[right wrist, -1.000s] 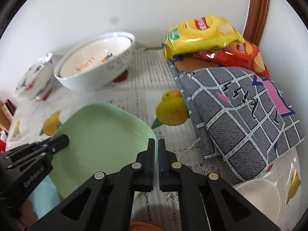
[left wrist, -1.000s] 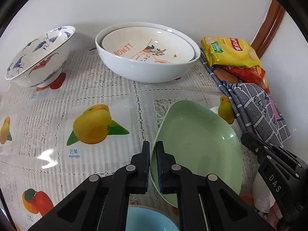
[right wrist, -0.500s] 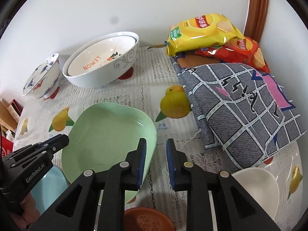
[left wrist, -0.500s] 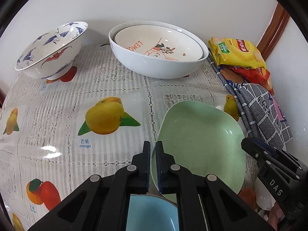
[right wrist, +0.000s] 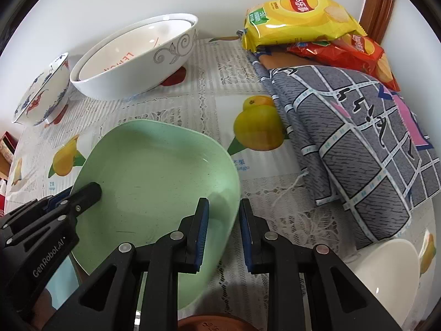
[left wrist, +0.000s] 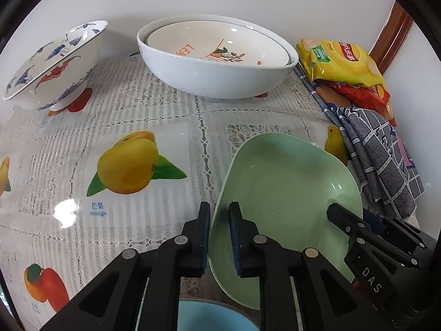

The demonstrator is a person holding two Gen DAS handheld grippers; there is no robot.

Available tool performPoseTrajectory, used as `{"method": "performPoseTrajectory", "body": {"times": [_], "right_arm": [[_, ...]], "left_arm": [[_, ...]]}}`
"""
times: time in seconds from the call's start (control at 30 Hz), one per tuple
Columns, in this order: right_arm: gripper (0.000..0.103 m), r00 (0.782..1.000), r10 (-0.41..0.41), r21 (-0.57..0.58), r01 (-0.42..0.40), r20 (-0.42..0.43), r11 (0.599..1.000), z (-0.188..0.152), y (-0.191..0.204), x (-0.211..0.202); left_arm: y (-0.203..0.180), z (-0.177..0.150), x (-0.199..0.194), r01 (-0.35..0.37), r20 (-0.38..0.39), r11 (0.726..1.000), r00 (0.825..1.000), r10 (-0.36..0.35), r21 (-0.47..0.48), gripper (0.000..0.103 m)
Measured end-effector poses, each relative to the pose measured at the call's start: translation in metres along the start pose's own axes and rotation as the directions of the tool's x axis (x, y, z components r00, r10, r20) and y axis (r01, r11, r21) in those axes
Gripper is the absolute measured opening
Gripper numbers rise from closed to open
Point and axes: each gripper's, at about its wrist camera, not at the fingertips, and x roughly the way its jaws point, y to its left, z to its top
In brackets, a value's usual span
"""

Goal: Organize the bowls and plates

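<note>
A pale green plate [left wrist: 289,193] [right wrist: 154,171] lies on the fruit-print tablecloth, its near edge over a blue dish [left wrist: 209,317]. My left gripper [left wrist: 219,207] straddles the plate's left rim. Its jaws are opening, and a gap shows beside each pad. My right gripper [right wrist: 223,202] straddles the opposite rim, open, with its pads clear of it. Each gripper's tip also shows in the other view, at the plate's far side. Behind stand two nested white bowls [left wrist: 217,74] [right wrist: 132,66] and a crane-patterned bowl [left wrist: 55,63] [right wrist: 44,91].
Chip bags [left wrist: 341,63] [right wrist: 297,19] and a grey checked cloth [right wrist: 358,138] fill the right side by the wall. A white bowl [right wrist: 386,270] sits at the lower right. A brown dish [right wrist: 209,322] lies under my right gripper.
Both grippers were shut on the green plate's rims. The right jaws parted first, then the left. Both views have dipped a little toward the table.
</note>
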Motion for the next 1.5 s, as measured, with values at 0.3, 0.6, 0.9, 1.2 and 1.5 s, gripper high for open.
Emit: {"method": "performPoseTrajectory", "body": {"times": [0.3,0.6,0.9,1.2,1.5], "right_arm": [[0.009,0.998,0.02,0.034,-0.021,0.051,0.999,0.002,-0.008,-0.003],[0.008,0.99,0.041,0.054,-0.048,0.134,0.997,0.006,-0.018,-0.046],[0.007,0.975,0.05,0.071,-0.067,0.215,0.995,-0.01,-0.027,-0.107],[0.007,0.958,0.055,0.096,-0.085,0.28,0.992,-0.036,-0.04,-0.163],[0.006,0.942,0.047,0.114,-0.089,0.331,0.989,-0.066,-0.049,-0.209]], "left_arm": [[-0.002,0.002,-0.005,0.009,0.029,1.0,1.0,-0.009,0.012,0.01],[-0.008,-0.001,-0.05,0.033,0.093,0.999,0.995,-0.034,0.014,0.009],[-0.024,-0.015,-0.108,0.04,0.153,0.999,0.987,-0.044,0.031,0.009],[-0.041,-0.039,-0.158,0.073,0.187,0.996,0.979,-0.081,0.046,0.009],[-0.053,-0.064,-0.195,0.088,0.225,0.994,0.969,-0.101,0.067,0.009]]}}
